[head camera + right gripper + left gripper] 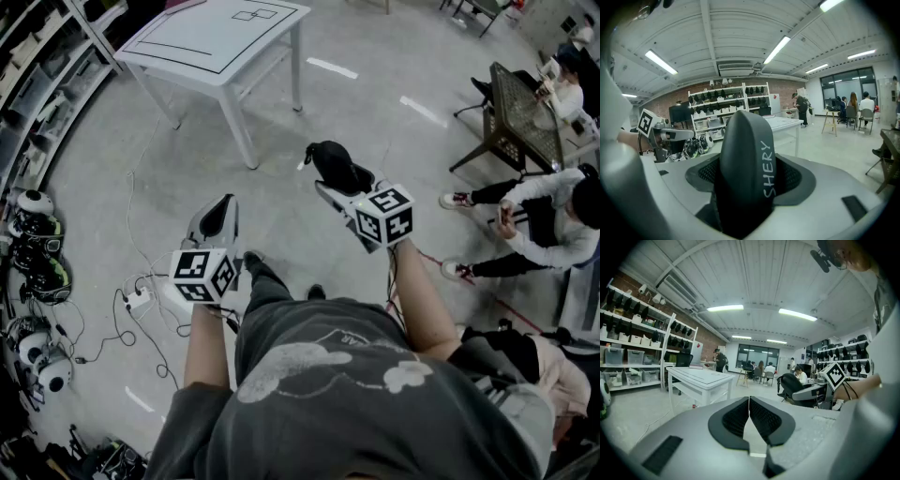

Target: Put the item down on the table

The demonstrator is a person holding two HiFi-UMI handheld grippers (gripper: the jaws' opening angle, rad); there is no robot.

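Viewed from overhead: standing on a grey floor (281,112), well short of a white table (187,42). Right claw (750,180) clamped wide around a black case (336,165), rounded and smooth, with pale lettering down one side; possibly a glasses case, hard to say for sure. Held up in the air, nowhere near the table top, with only bare floor beneath. Left claw (749,404) pressed shut on nothing, a little farther from the table than the right. Not yet set down, with ground to cover first. Likely trouble: letting go too soon and dropping the case on the floor short of the table; losing it from the pads on the way, given the slick curved shell; or landing it on the table's near edge and tipping it off.
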